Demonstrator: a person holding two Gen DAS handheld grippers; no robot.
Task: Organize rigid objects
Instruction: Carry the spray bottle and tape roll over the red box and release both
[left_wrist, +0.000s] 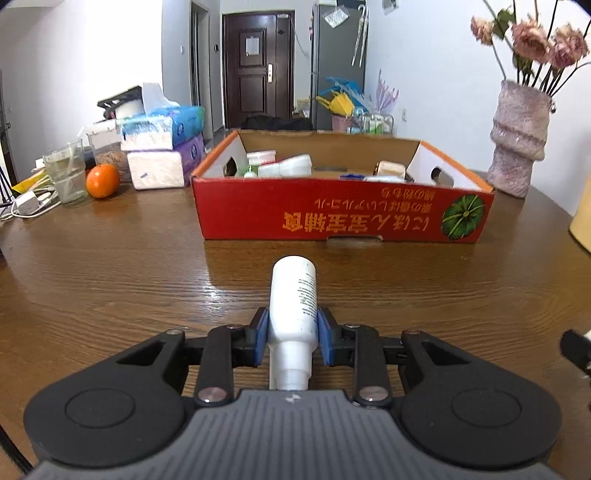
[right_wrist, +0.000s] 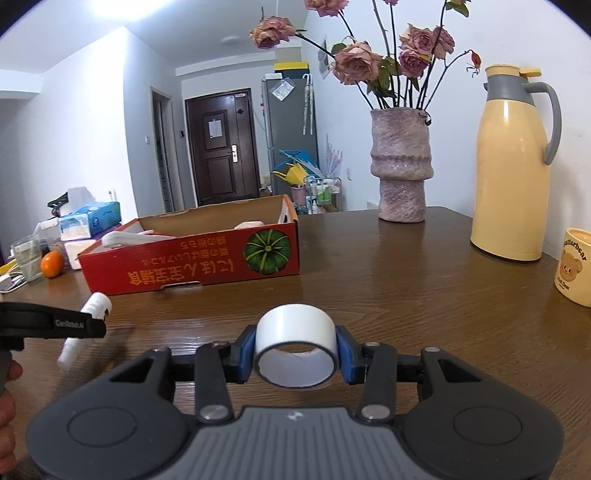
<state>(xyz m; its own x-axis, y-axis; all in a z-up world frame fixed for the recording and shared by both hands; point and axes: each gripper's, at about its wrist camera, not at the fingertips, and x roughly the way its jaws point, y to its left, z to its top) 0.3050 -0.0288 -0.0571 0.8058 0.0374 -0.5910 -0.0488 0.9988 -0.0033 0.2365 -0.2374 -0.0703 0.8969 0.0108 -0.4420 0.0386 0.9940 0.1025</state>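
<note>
Box (left_wrist: 343, 218) contents partly hidden by its wall. Left gripper (left_wrist: 291, 334) clamped on a white bottle (left_wrist: 293, 295); right gripper (right_wrist: 295, 354) clamped on a tape roll (right_wrist: 296, 343).

left gripper (right_wrist: 79, 325) – "cenrobot.ai"; mug (right_wrist: 574, 271) – prob. "butterbear"; red box (right_wrist: 192, 266) txt upside down, unreadable.

We saw our left gripper (left_wrist: 291, 339) and right gripper (right_wrist: 295, 354) built alike: a grey ribbed housing at six o'clock, round black lobes at four and eight, black link arms with silver pivot screws, and blue pads (left_wrist: 260, 334) on black fingers. A small white mark sat on each housing. One finger's side carried white lettering (right_wrist: 70, 324).
</note>
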